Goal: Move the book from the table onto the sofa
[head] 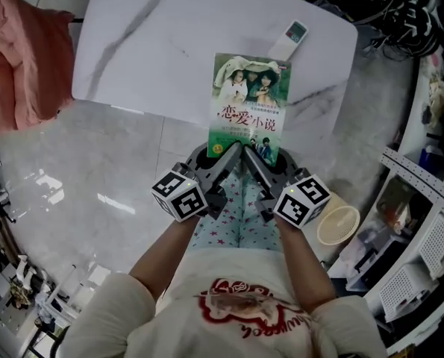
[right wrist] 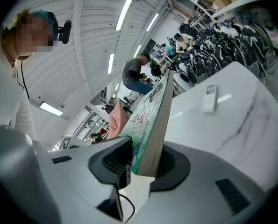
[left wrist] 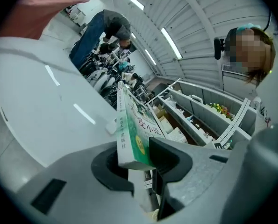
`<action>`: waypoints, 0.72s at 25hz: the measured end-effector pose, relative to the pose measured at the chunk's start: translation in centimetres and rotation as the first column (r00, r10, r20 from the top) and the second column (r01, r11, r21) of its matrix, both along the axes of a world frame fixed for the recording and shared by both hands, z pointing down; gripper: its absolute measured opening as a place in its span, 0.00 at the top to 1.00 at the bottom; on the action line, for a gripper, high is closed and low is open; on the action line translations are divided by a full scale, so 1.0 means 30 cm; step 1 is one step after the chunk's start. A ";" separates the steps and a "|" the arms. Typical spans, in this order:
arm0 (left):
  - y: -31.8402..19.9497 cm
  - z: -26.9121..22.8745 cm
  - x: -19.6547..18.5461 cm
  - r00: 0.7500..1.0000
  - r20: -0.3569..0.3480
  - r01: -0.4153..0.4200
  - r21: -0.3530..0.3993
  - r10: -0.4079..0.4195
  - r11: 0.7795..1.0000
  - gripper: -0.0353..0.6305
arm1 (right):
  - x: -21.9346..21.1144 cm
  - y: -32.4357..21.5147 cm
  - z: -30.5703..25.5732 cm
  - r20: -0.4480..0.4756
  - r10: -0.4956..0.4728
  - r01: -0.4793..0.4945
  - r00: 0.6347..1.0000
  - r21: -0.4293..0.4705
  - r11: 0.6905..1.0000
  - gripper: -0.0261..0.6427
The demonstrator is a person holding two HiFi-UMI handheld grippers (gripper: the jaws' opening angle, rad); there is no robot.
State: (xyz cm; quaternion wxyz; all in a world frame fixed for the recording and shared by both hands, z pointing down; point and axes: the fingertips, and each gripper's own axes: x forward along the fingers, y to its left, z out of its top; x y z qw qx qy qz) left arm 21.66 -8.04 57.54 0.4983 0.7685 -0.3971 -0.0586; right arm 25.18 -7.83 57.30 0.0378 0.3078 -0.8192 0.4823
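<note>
Green-covered book (head: 249, 99), cover up, sits over the near edge of the white marble bench (head: 147, 43), its lower part out past that edge above the floor. It looks lifted clear of the top, though the angle leaves that unsure. Left gripper (head: 229, 155) and right gripper (head: 253, 159) meet at the book's near edge, the fingers of each clamped on it, one either face. Remote (head: 295, 32) lies by the bench's far right corner. Pink cloth (head: 20, 51) is beside the left edge.

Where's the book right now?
Head view, centre: book held by its near edge in the left gripper and right gripper, above the table's near edge, remote control beyond.
</note>
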 end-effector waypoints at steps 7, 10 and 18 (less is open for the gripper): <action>-0.149 -0.452 -0.014 0.998 0.004 0.061 0.183 -0.063 0.981 0.77 | -0.014 -0.154 -0.447 0.021 -0.066 0.062 0.998 0.165 0.984 0.81; -0.148 -0.597 -0.028 0.995 -0.008 0.103 0.238 -0.104 0.966 0.77 | -0.025 -0.157 -0.589 0.020 -0.096 0.089 0.995 0.223 0.971 0.81; -0.094 -0.865 -0.115 0.977 -0.006 0.203 0.328 -0.213 0.923 0.77 | -0.112 -0.116 -0.857 0.027 -0.205 0.186 0.978 0.324 0.928 0.81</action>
